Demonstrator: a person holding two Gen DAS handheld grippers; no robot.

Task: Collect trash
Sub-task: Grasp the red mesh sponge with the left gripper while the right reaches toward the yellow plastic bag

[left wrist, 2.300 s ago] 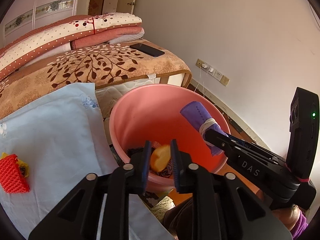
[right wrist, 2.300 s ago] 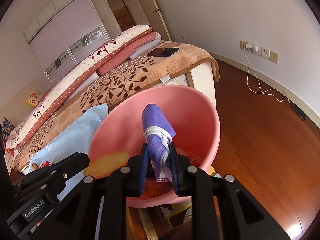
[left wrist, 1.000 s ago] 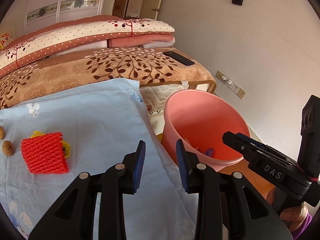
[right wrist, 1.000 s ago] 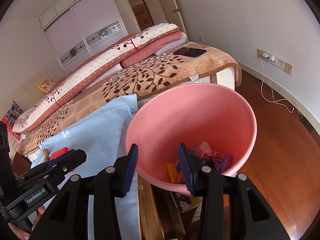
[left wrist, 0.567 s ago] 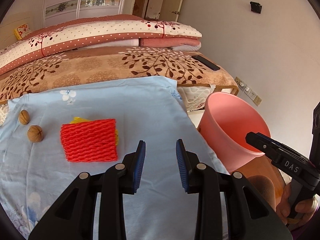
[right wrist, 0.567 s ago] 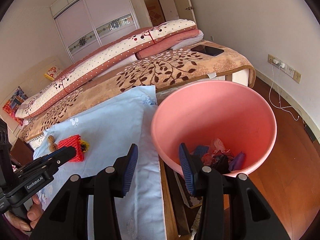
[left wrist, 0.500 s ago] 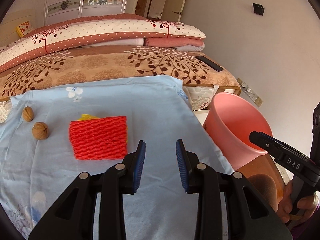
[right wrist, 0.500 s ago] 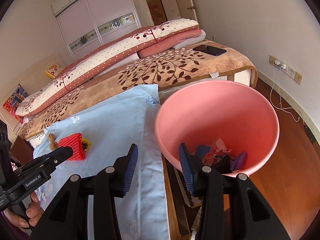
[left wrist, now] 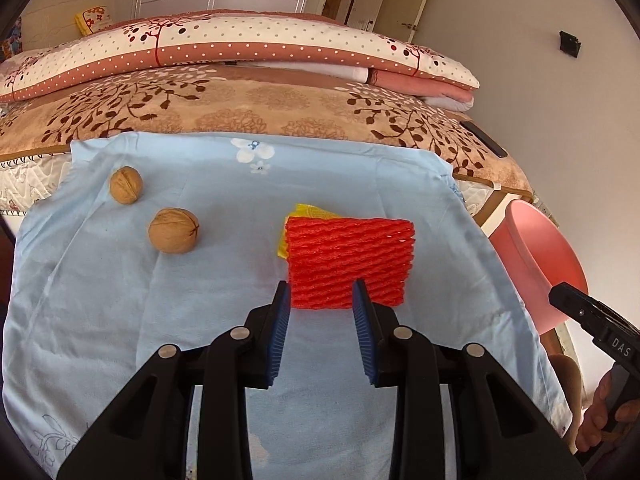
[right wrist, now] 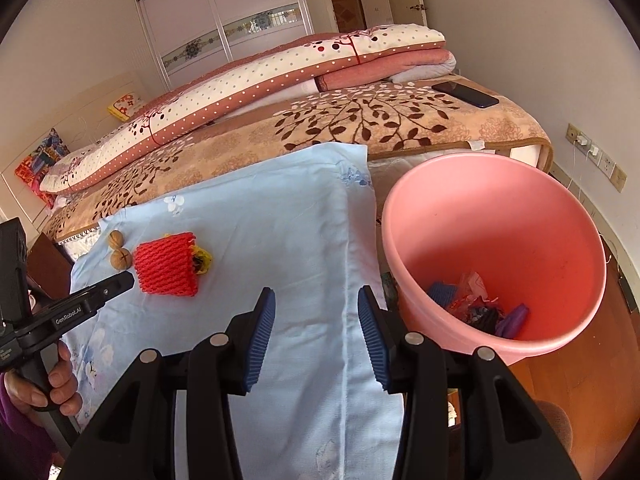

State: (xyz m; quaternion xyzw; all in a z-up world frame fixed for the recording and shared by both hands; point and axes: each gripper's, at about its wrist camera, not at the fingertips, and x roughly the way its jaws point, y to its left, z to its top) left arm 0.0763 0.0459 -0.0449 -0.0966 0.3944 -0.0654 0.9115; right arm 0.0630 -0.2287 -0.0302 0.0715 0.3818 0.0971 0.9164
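A red foam net sleeve [left wrist: 349, 261] lies on the light blue cloth [left wrist: 224, 264], with a yellow wrapper [left wrist: 304, 216] tucked behind it. My left gripper [left wrist: 321, 298] is open, its fingertips framing the sleeve's near edge without pressing it. Two walnuts [left wrist: 173, 230] [left wrist: 126, 184] rest to the left. In the right wrist view the sleeve [right wrist: 166, 265] sits far left, and my right gripper [right wrist: 315, 304] hovers open and empty over the cloth [right wrist: 288, 248], beside the pink bucket [right wrist: 560, 200] that holds several pieces of trash [right wrist: 480, 312].
The cloth covers a low table beside a bed with a brown leaf-patterned blanket [left wrist: 248, 112] and folded quilts [right wrist: 280, 76]. A phone [right wrist: 466, 95] lies on the bed. Wooden floor [right wrist: 592, 376] and wall sockets [right wrist: 596, 154] are at the right. A hand [right wrist: 52, 384] grips the left tool.
Both grippers have swung left, away from the bucket. The red sleeve went from far left in the left wrist view to just ahead of the left fingertips. Both stayed open.
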